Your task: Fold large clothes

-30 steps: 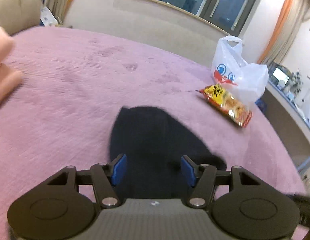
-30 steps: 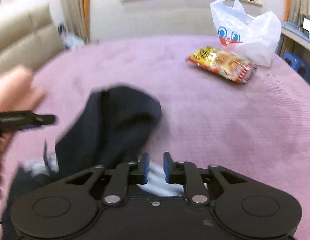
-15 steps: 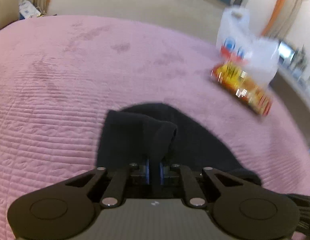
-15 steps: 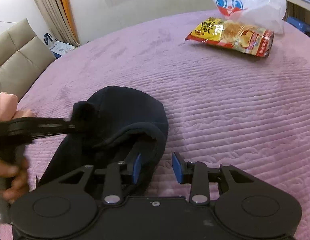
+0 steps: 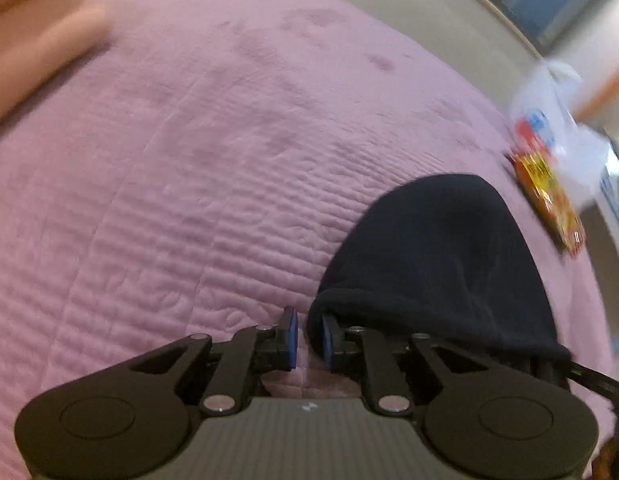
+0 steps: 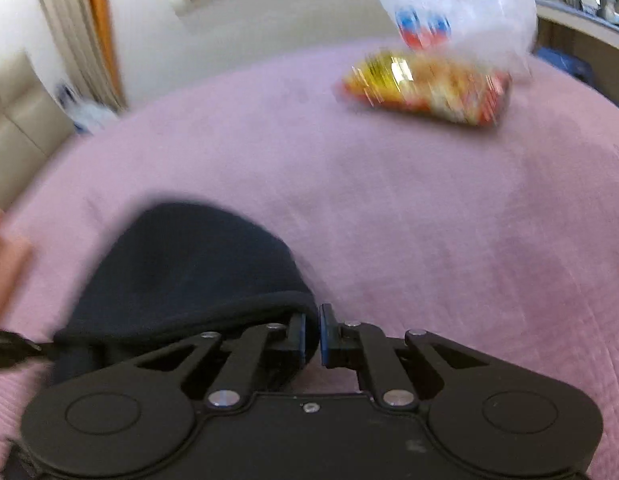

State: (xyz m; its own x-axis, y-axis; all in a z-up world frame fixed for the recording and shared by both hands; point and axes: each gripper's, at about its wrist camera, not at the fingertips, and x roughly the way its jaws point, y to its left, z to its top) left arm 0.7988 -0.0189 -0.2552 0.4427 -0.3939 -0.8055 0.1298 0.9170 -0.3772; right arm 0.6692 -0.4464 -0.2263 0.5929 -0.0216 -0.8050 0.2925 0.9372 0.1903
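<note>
Navy garment [image 5: 429, 248] edges left gripper [image 5: 307, 320], just eased open, empty; right gripper [image 6: 312, 320] just narrowed, grip unclear.

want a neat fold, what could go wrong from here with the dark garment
1. The left tool has just opened slightly. Only bedspread shows between its pads, with the edge of the dark garment beside them, so that side may get left behind.
2. The right tool has just been closing, yet the garment's hem seems to lie against one pad, not between them. It may pinch nothing.
</note>
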